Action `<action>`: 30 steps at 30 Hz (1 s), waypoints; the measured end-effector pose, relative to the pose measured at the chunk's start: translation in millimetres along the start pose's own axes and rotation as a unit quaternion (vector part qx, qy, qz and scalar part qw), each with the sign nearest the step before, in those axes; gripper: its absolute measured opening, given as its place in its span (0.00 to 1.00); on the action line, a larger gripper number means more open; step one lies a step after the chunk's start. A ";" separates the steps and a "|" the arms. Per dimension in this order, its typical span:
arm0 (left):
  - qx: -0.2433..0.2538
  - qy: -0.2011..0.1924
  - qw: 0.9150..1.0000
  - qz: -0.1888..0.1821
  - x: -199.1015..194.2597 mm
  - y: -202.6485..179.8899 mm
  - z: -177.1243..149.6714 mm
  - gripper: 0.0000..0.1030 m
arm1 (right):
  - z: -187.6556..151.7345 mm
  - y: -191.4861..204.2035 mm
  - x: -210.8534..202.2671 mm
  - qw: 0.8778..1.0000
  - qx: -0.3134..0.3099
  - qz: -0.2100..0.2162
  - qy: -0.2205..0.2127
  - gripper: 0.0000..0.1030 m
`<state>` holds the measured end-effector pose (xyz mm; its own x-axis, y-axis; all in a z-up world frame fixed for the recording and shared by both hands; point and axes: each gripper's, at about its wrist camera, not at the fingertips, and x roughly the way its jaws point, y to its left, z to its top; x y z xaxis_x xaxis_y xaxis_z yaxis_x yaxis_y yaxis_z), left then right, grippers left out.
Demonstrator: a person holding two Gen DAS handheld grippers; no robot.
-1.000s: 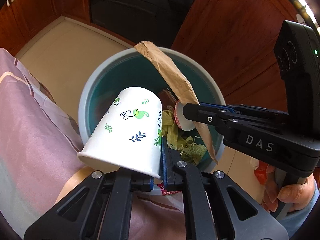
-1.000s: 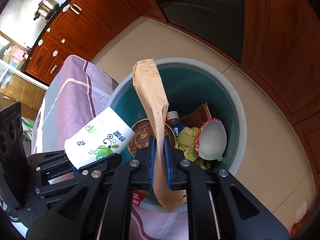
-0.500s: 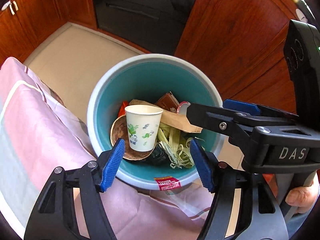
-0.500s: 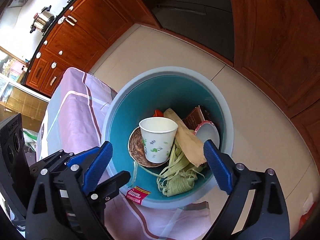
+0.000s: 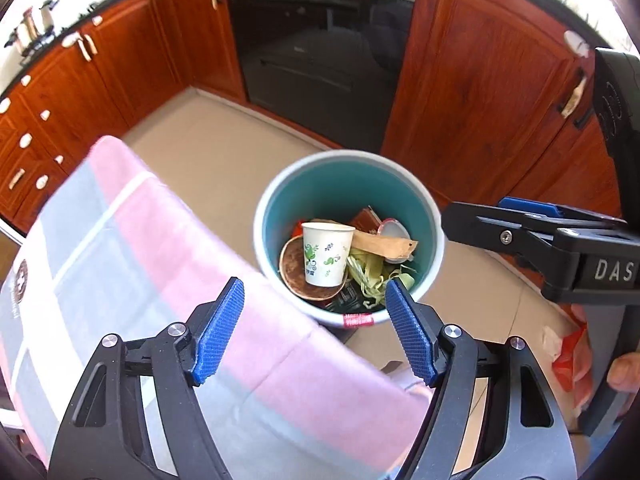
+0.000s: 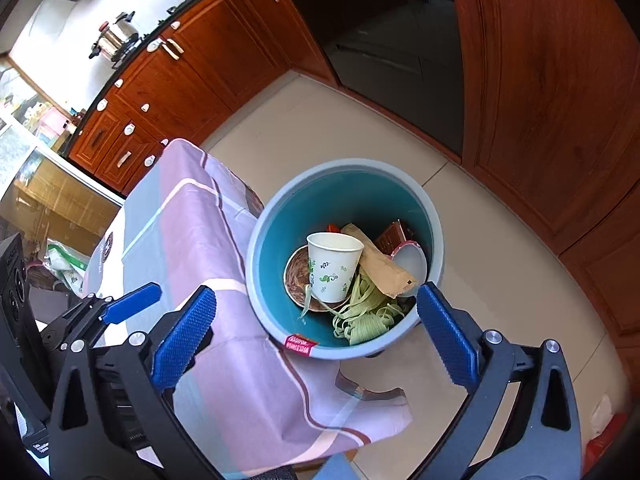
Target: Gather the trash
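A teal bin [image 5: 428, 204] [image 6: 434, 216] stands on the floor below both grippers. Inside it a white paper cup with green leaf print [image 5: 326, 256] [image 6: 334, 266] stands upright on a brown bowl [image 5: 290, 266] [image 6: 295, 276]. A brown paper bag [image 5: 384, 244] [image 6: 382, 270] lies beside the cup, over pale green strips [image 6: 366, 316]. My left gripper [image 5: 314, 320] hangs above the bin, its jaws opening with nothing between them. My right gripper [image 6: 316, 330] is also opening, wide and empty; it shows from the side in the left wrist view [image 5: 532, 224].
A table under a pink and grey cloth [image 5: 160, 264] [image 6: 208, 280] stands left of the bin. Wooden cabinets [image 5: 492, 92] and a dark oven [image 5: 320, 60] line the far side. A red wrapper [image 5: 572, 360] lies on the tiled floor at right.
Both grippers let go: the cup and the paper bag dropped into the bin. Both grippers then opened wide and rose away from the bin.
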<state>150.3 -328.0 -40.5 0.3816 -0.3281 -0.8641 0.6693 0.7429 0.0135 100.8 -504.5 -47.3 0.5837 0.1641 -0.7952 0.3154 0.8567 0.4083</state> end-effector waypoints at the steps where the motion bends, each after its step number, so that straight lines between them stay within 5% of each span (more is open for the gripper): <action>1: -0.002 -0.007 1.000 0.005 -9.1 0.9 -5.2 0.72 | -4.1 4.6 -7.5 1.000 -0.008 -0.006 -0.003 0.94; 10: -0.018 -0.056 0.997 0.045 -68.7 0.9 -54.7 0.95 | -46.4 28.6 -60.5 0.997 -0.032 -0.074 -0.016 0.94; 17: -0.049 -0.051 0.997 0.029 -93.1 14.3 -77.3 0.96 | -78.8 40.2 -76.6 0.988 -0.036 -0.152 -0.011 0.94; 30: -0.079 -0.047 0.995 0.026 -94.1 21.6 -110.8 0.96 | -116.0 62.0 -78.0 0.977 -0.084 -0.195 -0.011 0.94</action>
<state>58.2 -216.5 -14.7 0.4759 -0.3341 -0.8135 0.5415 0.8402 -0.0283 -11.9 -407.6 -12.0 0.4605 -0.1990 -0.8650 0.3909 0.9204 -0.0037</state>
